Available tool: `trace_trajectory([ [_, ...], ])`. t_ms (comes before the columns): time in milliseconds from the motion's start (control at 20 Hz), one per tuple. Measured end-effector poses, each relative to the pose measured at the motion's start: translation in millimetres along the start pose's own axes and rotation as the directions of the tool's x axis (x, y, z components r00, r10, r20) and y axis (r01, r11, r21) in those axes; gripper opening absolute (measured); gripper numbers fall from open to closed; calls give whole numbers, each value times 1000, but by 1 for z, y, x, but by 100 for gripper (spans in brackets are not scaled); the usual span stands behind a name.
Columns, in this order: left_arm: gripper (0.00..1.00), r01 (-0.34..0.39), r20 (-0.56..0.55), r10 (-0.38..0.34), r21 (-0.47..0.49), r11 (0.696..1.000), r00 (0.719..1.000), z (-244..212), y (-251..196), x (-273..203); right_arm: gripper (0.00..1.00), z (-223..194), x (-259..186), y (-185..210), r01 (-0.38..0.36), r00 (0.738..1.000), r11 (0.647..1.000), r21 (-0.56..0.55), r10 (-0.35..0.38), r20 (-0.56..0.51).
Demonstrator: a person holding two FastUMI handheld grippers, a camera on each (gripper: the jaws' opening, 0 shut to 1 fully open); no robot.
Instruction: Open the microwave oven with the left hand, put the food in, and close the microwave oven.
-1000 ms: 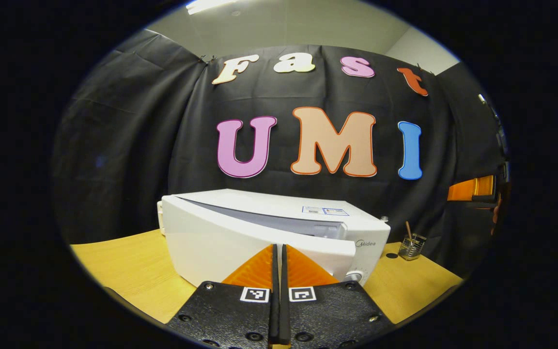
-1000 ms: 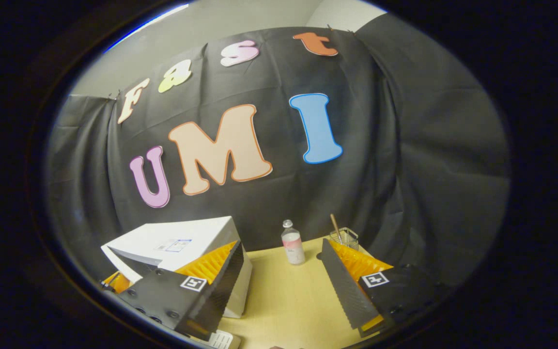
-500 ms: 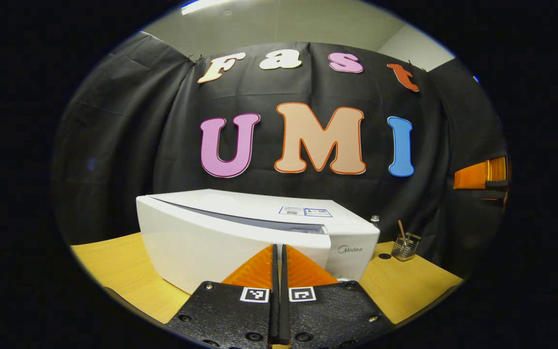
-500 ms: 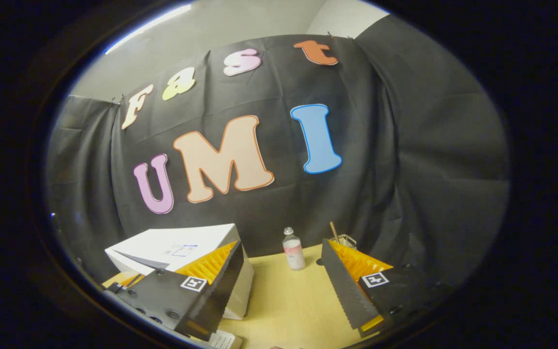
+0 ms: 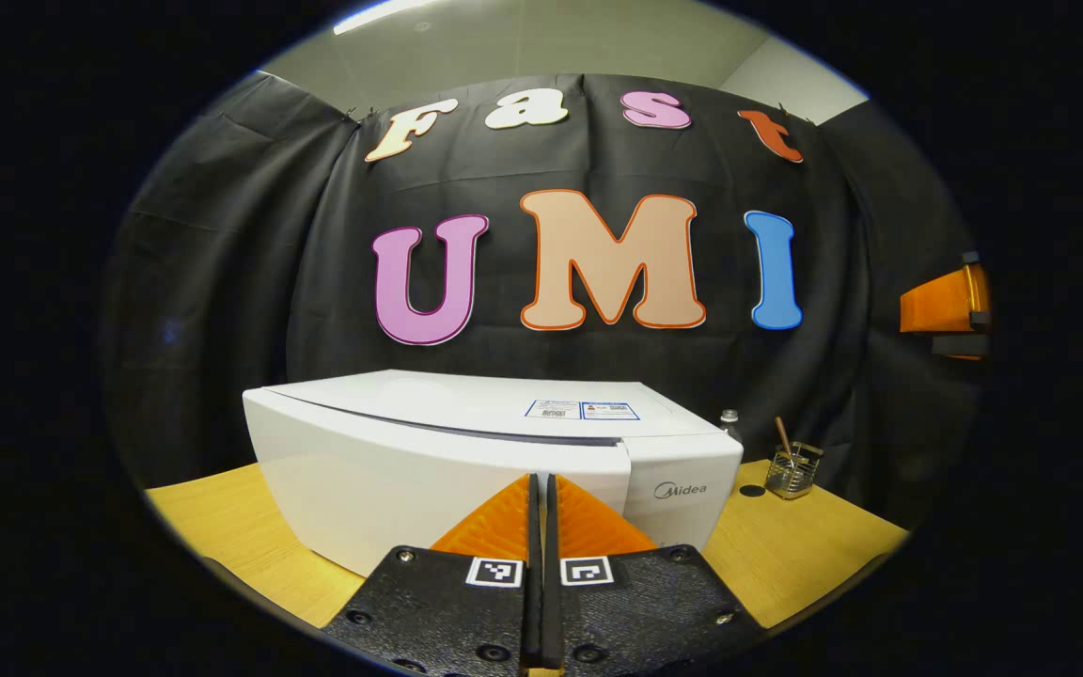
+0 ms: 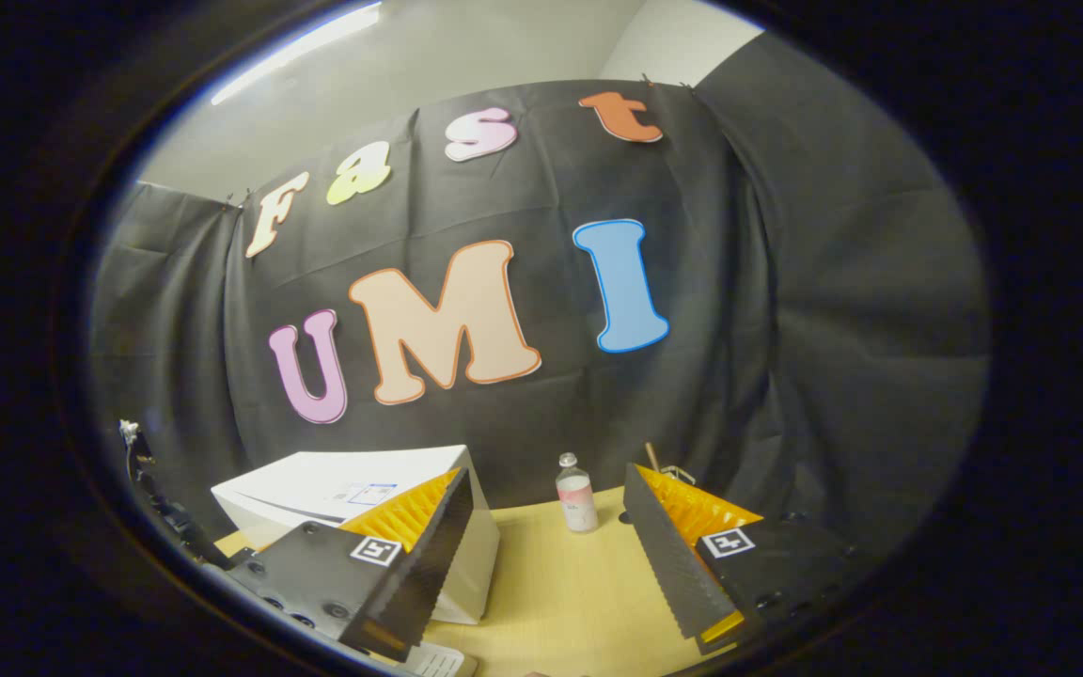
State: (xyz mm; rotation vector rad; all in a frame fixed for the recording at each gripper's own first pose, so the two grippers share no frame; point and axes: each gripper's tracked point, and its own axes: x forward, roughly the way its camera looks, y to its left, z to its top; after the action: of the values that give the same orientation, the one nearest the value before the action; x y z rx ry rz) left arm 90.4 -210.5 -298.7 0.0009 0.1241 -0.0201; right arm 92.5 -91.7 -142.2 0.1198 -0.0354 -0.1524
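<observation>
White microwave oven (image 5: 466, 470) door flush; bottle (image 6: 576, 493) beside it.

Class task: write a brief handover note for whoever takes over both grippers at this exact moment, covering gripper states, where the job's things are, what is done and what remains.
Left gripper: shut, holding nothing, in front of the microwave.
Right gripper: open and empty, above the table to the right of the microwave.
Microwave: on the table, door looks closed flush with the body. I cannot see any food, so I can't confirm it is inside.
Also on the table: a small bottle and a wire holder with a stick, to the right of the microwave.
Left to do: confirm the door is latched and pull both grippers back.
</observation>
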Motion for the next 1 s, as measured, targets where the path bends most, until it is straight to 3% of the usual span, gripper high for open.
trace_trajectory([
  [900,1,31,48,-31,6,999,998,5,-4,8,91,-9,-7,48,-108,994,993,-41,107,-26],
  [950,1,21,-10,-21,0,1000,1000,-5,-2,6,91,-9,-8,48,-108,994,993,-44,107,-26],
  [1000,0,16,35,-16,-9,1000,999,-1,-1,6,91,-10,-9,49,-111,994,993,-44,110,-23],
])
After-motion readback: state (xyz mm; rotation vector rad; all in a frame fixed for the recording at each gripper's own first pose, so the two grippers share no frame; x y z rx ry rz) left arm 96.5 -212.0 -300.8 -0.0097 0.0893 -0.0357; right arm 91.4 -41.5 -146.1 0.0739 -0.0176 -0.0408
